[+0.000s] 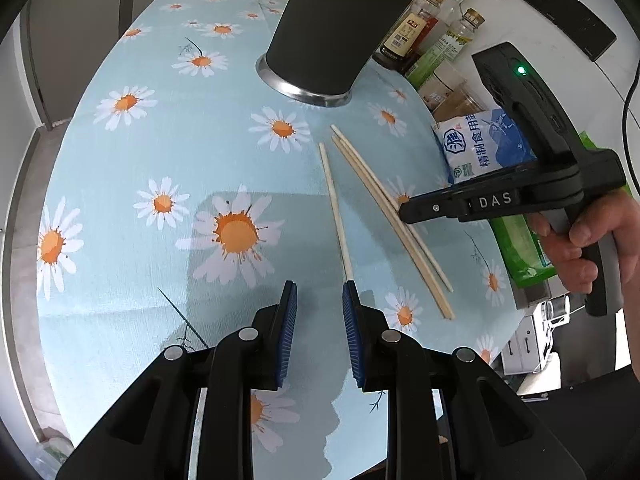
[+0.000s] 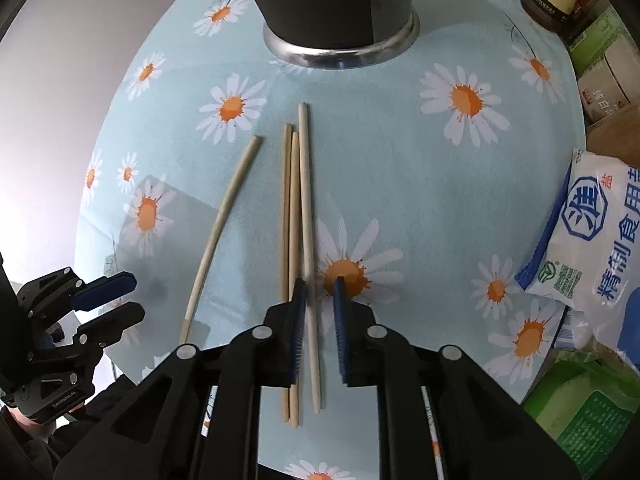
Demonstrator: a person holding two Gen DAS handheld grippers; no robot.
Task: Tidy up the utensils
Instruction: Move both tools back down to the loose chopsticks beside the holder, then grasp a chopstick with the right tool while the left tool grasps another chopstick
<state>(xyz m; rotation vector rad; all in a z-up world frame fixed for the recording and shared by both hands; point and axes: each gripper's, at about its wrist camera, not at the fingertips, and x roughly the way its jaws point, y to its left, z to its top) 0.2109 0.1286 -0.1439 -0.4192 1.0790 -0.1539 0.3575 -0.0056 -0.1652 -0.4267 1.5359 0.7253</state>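
Lying on the daisy tablecloth (image 2: 400, 184) are four chopsticks: three bunched (image 2: 298, 216), w/ one pale stick (image 2: 224, 216) apart to their left. Black holder cup (image 2: 340, 4) stands just beyond. Right gripper (image 2: 320, 292) hovers low, jaws apart, straddling the rightmost chopstick (image 2: 306, 184). Left gripper (image 1: 320, 292) also apart, near the lone stick's end. Step looks like pre-grasp; next needs closing on one stick, then lifting to cup. Salt bag (image 2: 592, 232) sits at right.
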